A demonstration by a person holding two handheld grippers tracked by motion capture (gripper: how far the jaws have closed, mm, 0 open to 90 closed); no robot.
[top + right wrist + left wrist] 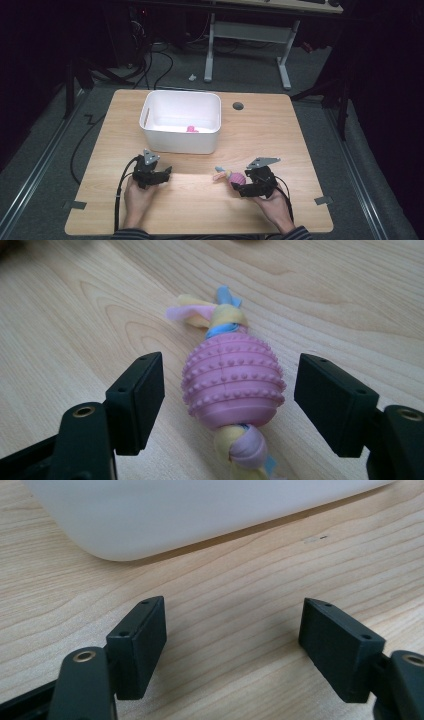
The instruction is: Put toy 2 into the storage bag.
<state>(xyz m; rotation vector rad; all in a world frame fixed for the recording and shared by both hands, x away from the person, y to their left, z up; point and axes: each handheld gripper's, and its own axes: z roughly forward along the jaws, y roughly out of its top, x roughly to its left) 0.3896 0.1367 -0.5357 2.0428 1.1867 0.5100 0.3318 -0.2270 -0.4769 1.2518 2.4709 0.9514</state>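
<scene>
Wooden table (300,150), white bin (180,122), dark room

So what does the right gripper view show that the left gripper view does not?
Right gripper view: a pink studded ball toy with knotted cloth ends, lying on the table between the open right claw, not yet gripped. Left gripper view: the white bin wall close ahead of the open, empty left claw. Both share the wooden table.
</scene>
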